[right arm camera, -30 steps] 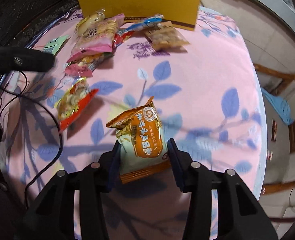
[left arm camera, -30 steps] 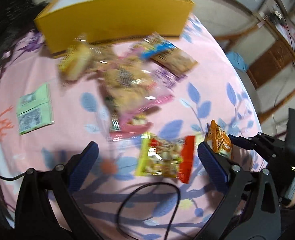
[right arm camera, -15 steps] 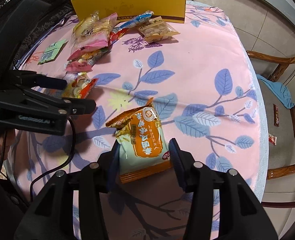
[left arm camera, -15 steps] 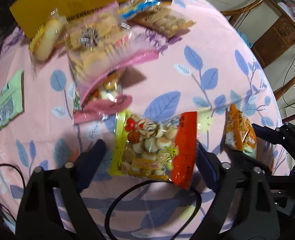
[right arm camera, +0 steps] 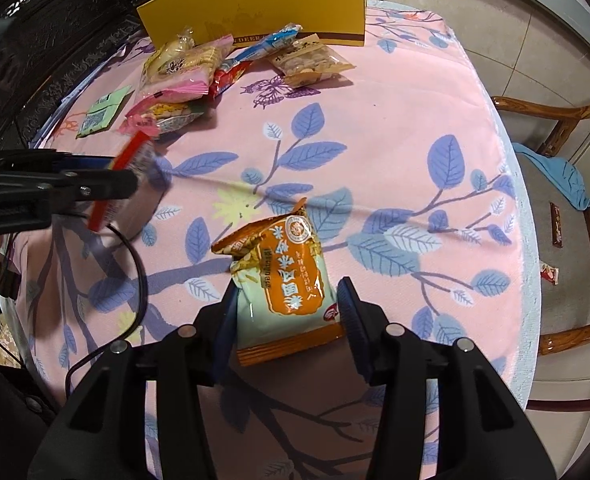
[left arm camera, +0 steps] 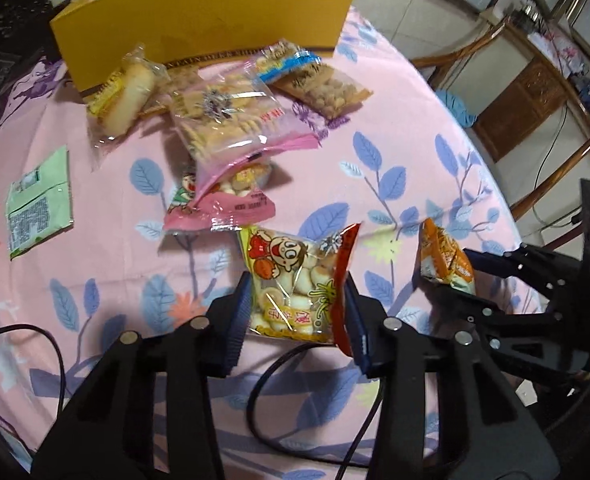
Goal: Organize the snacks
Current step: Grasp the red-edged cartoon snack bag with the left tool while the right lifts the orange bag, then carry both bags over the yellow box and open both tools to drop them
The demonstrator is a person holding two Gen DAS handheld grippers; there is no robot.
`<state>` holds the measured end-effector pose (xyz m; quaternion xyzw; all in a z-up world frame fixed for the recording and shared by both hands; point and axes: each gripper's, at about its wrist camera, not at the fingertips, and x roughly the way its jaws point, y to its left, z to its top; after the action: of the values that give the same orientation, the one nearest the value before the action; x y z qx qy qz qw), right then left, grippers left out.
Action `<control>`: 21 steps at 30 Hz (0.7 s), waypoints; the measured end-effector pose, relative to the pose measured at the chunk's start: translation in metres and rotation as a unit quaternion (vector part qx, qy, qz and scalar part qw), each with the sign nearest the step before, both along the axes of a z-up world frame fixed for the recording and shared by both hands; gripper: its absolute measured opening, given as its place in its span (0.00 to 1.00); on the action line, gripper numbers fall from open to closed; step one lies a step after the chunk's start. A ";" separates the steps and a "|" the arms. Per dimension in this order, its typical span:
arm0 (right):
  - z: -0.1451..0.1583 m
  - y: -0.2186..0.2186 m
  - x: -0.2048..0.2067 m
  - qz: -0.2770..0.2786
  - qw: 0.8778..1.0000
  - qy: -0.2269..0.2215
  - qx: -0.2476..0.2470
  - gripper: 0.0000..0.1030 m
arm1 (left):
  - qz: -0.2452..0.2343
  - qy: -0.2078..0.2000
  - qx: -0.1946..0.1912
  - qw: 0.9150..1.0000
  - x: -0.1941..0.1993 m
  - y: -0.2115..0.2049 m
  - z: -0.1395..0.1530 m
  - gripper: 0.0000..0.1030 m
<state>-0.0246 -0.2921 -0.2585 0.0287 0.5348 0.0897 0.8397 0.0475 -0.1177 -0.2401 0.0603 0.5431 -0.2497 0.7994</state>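
Your left hand-held gripper [left arm camera: 297, 312] has just been closing and now clamps the red-and-yellow biscuit packet [left arm camera: 295, 292] by its sides; your right hand-held gripper [right arm camera: 285, 314] grips the orange-and-white snack packet [right arm camera: 283, 276]. The yellow box [left arm camera: 203, 24] lies at the frame's top, beyond the snack pile [left arm camera: 223, 120], long side crosswise; carry both forward.

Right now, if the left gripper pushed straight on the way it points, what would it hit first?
Probably the pink tablecloth. The left gripper points steeply down, its jaws closed on the red-edged biscuit packet, which would touch first. The pink snack bag lies just beyond; depth is unclear.
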 end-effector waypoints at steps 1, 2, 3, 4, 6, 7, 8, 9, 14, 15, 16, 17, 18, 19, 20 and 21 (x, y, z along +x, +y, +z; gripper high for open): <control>0.001 0.000 0.000 0.000 1.000 -0.002 -0.001 0.46 | 0.003 -0.002 -0.003 1.000 0.002 0.003 0.002 0.42; 0.002 0.000 0.000 0.000 1.000 -0.004 -0.001 0.45 | 0.009 -0.004 -0.006 1.000 0.001 0.007 0.005 0.42; 0.002 0.001 -0.001 -0.001 1.000 -0.005 -0.001 0.45 | 0.013 -0.006 -0.009 1.000 0.000 0.010 0.008 0.42; 0.003 0.000 -0.001 -0.002 1.000 -0.006 -0.001 0.45 | 0.017 -0.008 -0.013 1.000 0.000 0.015 0.012 0.42; 0.005 0.000 -0.002 -0.002 1.000 -0.008 0.003 0.44 | 0.024 -0.014 -0.021 0.999 0.000 0.020 0.020 0.42; 0.006 -0.001 -0.002 -0.002 1.000 -0.010 0.003 0.44 | 0.026 -0.016 -0.025 0.999 -0.001 0.021 0.023 0.42; 0.008 -0.001 -0.002 -0.003 1.000 -0.012 0.003 0.44 | 0.028 -0.018 -0.029 0.999 -0.002 0.025 0.026 0.42; 0.011 -0.001 -0.002 -0.003 1.000 -0.015 0.005 0.44 | 0.030 -0.020 -0.032 0.999 -0.003 0.028 0.029 0.42; 0.030 -0.002 -0.002 -0.005 0.999 -0.037 0.010 0.44 | 0.045 -0.033 -0.048 0.997 -0.008 0.046 0.049 0.42; 0.033 -0.002 -0.001 -0.005 0.999 -0.042 0.012 0.44 | 0.048 -0.036 -0.050 0.997 -0.008 0.048 0.053 0.42; 0.037 -0.002 0.001 -0.003 0.999 -0.045 0.015 0.44 | 0.050 -0.041 -0.058 0.996 -0.008 0.052 0.059 0.42; 0.041 -0.002 0.003 -0.004 0.999 -0.048 0.015 0.44 | 0.052 -0.045 -0.063 0.996 -0.008 0.054 0.063 0.42; 0.045 -0.001 0.005 -0.005 0.998 -0.054 0.017 0.44 | 0.055 -0.051 -0.066 0.995 -0.008 0.057 0.068 0.42; 0.048 -0.001 0.007 -0.005 0.998 -0.058 0.020 0.44 | 0.057 -0.055 -0.068 0.995 -0.007 0.058 0.071 0.42; 0.052 0.000 0.009 -0.006 0.998 -0.063 0.024 0.44 | 0.061 -0.061 -0.072 0.994 -0.006 0.060 0.076 0.42; 0.057 0.000 0.011 -0.006 0.997 -0.070 0.027 0.44 | 0.064 -0.065 -0.075 0.993 -0.005 0.062 0.081 0.42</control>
<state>-0.0136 -0.2917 -0.2012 0.0488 0.4723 0.1008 0.8743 0.0424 -0.0559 -0.1593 -0.0183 0.4727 -0.2338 0.8495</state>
